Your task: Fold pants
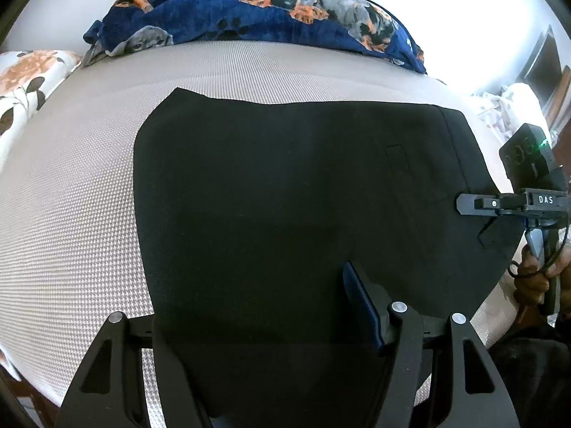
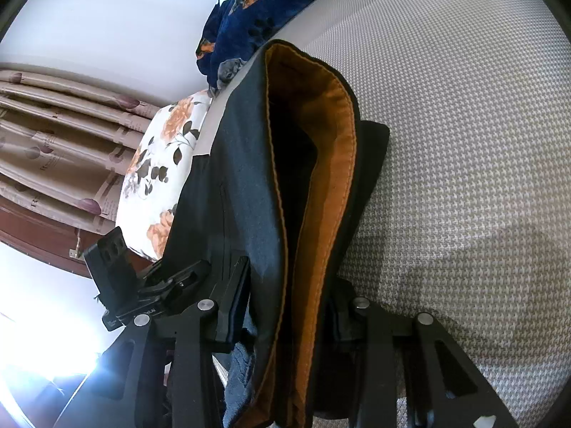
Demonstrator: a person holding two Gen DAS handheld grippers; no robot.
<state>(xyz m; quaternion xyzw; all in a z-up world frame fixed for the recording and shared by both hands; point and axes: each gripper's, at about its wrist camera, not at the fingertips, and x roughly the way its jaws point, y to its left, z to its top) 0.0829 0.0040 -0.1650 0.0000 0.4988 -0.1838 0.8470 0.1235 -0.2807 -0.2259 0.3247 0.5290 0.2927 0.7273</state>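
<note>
The pants [image 1: 285, 185] look limp and light; both the left gripper [image 1: 267, 324] and the right gripper [image 2: 285, 321] pinch the near edge, which suits lifting it.

Matte black left gripper [image 1: 271, 324] and right gripper [image 2: 285, 315] – silver round screws, blue pad lining, "DAS" lettering, thin black cable.
</note>
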